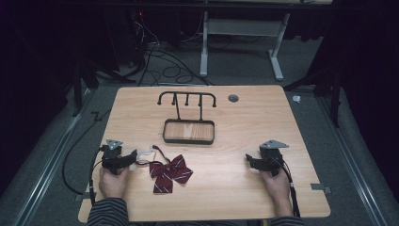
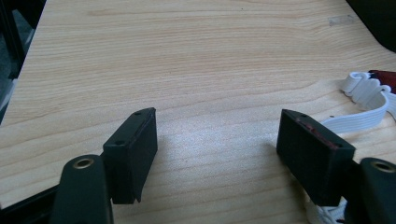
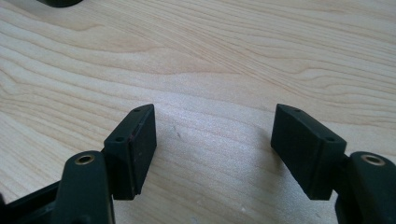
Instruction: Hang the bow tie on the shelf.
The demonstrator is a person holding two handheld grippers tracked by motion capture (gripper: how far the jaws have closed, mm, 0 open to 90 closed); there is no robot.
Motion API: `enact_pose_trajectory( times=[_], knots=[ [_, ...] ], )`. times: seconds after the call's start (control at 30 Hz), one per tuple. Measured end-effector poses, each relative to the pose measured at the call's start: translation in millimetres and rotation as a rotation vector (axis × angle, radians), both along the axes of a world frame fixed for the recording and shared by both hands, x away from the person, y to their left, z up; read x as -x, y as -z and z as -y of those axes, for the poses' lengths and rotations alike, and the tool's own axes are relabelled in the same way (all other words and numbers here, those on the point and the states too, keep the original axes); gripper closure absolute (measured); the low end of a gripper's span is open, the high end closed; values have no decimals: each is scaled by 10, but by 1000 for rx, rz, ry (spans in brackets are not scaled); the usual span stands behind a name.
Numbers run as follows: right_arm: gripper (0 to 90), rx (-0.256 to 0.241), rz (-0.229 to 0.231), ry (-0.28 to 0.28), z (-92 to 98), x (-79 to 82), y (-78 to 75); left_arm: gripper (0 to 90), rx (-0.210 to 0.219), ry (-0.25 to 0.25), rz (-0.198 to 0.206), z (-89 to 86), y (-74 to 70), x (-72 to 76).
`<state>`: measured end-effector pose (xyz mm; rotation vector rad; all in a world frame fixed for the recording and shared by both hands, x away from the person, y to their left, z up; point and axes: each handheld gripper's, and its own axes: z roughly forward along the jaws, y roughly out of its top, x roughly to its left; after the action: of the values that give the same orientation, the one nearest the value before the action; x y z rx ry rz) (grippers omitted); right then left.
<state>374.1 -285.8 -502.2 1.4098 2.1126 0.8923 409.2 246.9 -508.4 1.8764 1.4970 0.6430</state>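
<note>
A dark red striped bow tie (image 1: 170,172) lies on the wooden table (image 1: 235,122), its white elastic strap (image 1: 147,154) running left toward my left gripper (image 1: 133,157). In the left gripper view that strap (image 2: 369,100) lies beside the right jaw, and the left gripper (image 2: 217,135) is open over bare wood. My right gripper (image 1: 250,161) rests near the table's right front, open, and in its own view the right gripper (image 3: 212,135) holds nothing. A black hook rack on a wooden tray base (image 1: 189,131) stands behind the bow tie at mid-table.
The table has a round cable hole (image 1: 233,98) near its far edge. Beyond the table, cables (image 1: 164,66) lie on the grey floor by a white desk frame (image 1: 240,42). A person's hands (image 1: 113,183) hold both grippers at the near edge.
</note>
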Motion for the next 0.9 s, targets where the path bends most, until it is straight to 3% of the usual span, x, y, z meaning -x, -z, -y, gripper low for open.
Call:
enact_pose_trajectory(
  times=[0.9],
  knots=[
    [324, 5, 1, -3, 0, 0, 1, 311, 8, -1, 3, 4, -1, 17]
  ],
)
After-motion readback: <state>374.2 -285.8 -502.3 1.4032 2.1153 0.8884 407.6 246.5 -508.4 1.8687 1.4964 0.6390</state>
